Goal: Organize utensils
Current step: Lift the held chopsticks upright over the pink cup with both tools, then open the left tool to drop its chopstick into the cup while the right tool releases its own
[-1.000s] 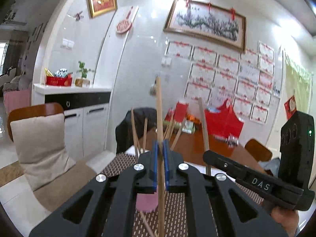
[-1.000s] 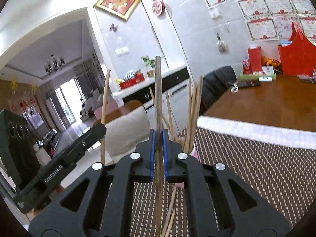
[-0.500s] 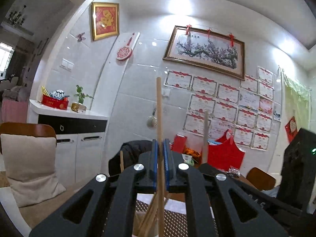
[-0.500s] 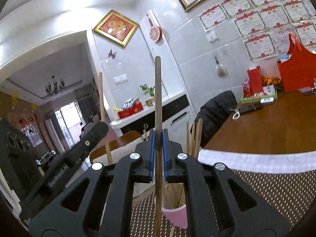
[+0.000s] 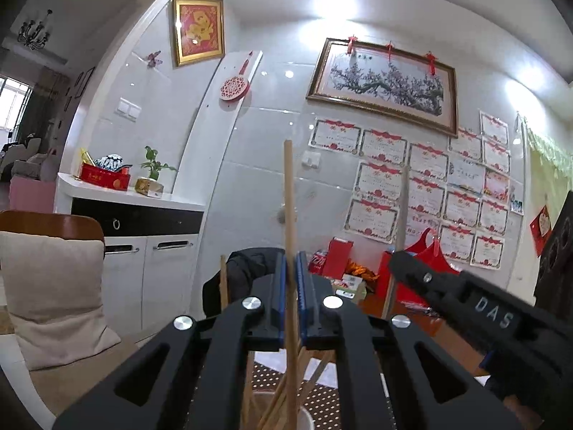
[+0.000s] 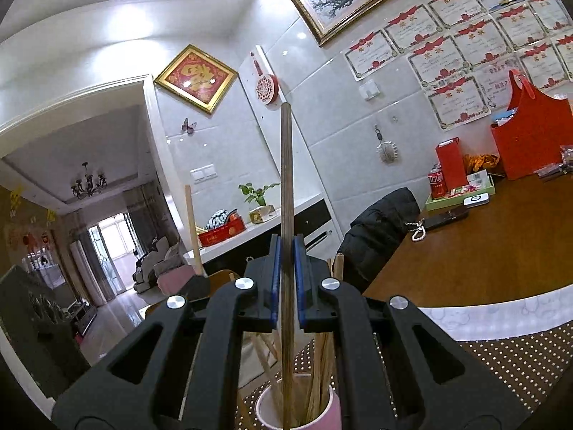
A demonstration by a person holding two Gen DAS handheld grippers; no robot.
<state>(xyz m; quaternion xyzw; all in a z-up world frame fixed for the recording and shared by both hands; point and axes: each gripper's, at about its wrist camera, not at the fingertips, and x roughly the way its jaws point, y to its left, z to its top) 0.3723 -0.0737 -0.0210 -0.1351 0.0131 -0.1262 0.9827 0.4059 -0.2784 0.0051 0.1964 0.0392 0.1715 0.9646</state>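
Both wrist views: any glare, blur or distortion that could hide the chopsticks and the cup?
Left wrist view: ceiling lights glare on the tiled wall; the light chopstick in the left hand-held gripper stays sharp. Right wrist view: fisheye bends the walls; the dark chopstick and pink cup are crisp, the cup cropped at the bottom edge.

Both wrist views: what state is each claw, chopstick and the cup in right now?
Left claw: shut on a light chopstick, upright.
Right claw: shut on a dark chopstick, upright, lower end in the cup.
Pink cup: upright on the dotted mat, already holding several chopsticks.
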